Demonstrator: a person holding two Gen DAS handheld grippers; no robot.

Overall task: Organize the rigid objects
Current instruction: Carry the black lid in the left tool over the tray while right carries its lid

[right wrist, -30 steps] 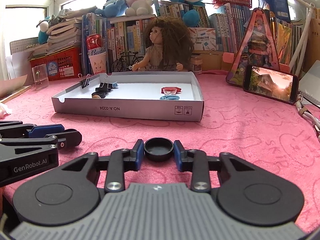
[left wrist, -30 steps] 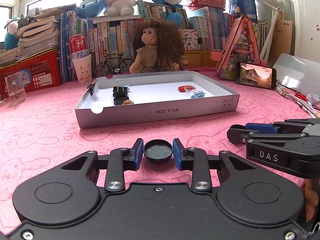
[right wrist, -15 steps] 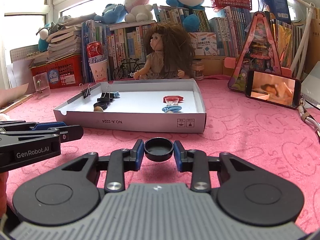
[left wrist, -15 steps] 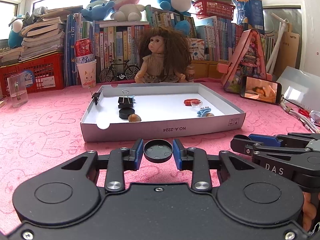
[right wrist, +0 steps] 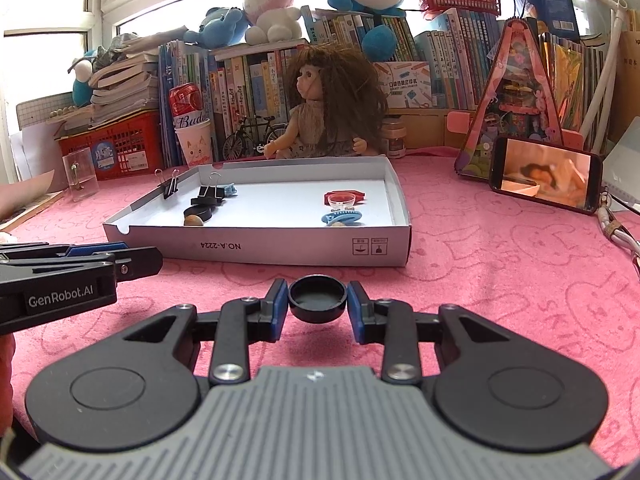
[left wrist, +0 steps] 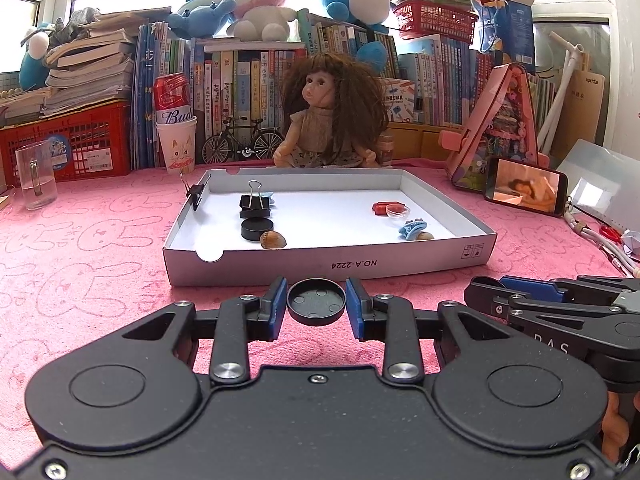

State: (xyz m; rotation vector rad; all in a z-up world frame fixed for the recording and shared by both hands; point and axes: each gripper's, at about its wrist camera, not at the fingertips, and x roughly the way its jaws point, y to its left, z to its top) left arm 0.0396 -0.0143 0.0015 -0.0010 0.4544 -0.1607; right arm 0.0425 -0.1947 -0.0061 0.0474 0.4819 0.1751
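My left gripper (left wrist: 316, 307) is shut on a black round cap (left wrist: 316, 302), held above the pink cloth just in front of the white cardboard tray (left wrist: 332, 268). My right gripper (right wrist: 318, 305) is shut on a second black cap (right wrist: 318, 299), in front of the tray's right half (right wrist: 280, 246). In the tray lie a black binder clip (left wrist: 256, 206), a black disc (left wrist: 257, 229), a hazelnut (left wrist: 273, 239), a red piece (left wrist: 388, 207) and a blue hair clip (left wrist: 412, 228). Another binder clip (left wrist: 195, 196) grips the tray's left wall.
A doll (left wrist: 332, 116) sits behind the tray before a wall of books. A glass mug (left wrist: 35, 180) and a red crate (left wrist: 72, 148) stand at the left. A phone (right wrist: 546, 176) and cables (left wrist: 592, 236) lie at the right.
Both grippers have risen and moved nearer the tray, each keeping its black cap. The tray now looks closer and more from above.
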